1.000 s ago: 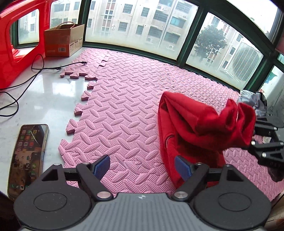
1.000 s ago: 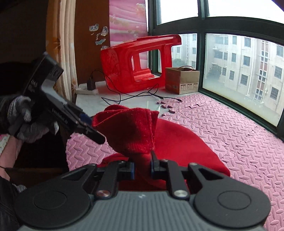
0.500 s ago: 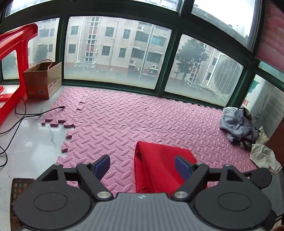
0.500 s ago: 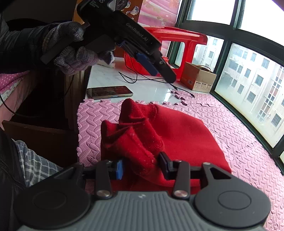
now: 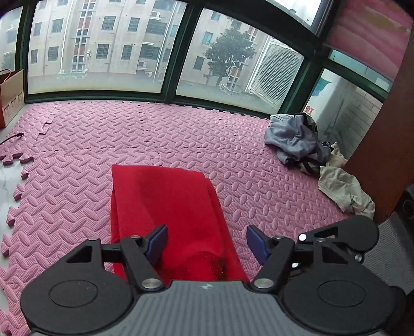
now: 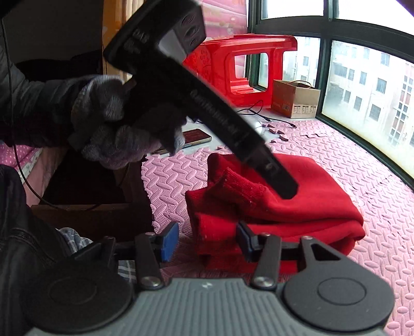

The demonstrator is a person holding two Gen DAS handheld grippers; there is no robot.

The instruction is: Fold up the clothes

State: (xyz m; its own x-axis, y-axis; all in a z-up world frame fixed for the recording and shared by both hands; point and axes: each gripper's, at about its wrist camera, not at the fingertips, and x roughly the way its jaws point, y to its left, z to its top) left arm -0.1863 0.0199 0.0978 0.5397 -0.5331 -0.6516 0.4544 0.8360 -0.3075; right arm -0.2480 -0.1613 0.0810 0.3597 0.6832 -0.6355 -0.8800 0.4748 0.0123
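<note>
Both claws, left claw (image 5: 205,241) and right claw (image 6: 205,241), hung released just over the red sweater (image 5: 165,206), which we'd laid folded on the pink foam mat (image 5: 77,160), probably letting it settle flat.

We see both views lit by overcast daylight entering through the windows (image 5: 103,51); the light is soft and even, with no hard shadows on the pink mat (image 5: 181,134). In the right wrist view the upper panes (image 6: 292,7) are overexposed to plain white, and the room side at left falls into deep shadow. The left gripper (image 6: 282,186), close to that lens, appears dark and slightly blurred, as does the gloved hand (image 6: 124,129). Fisheye distortion bends the window frames (image 5: 176,59) and darkens the corners. The red sweater (image 5: 168,206) is sharp.
</note>
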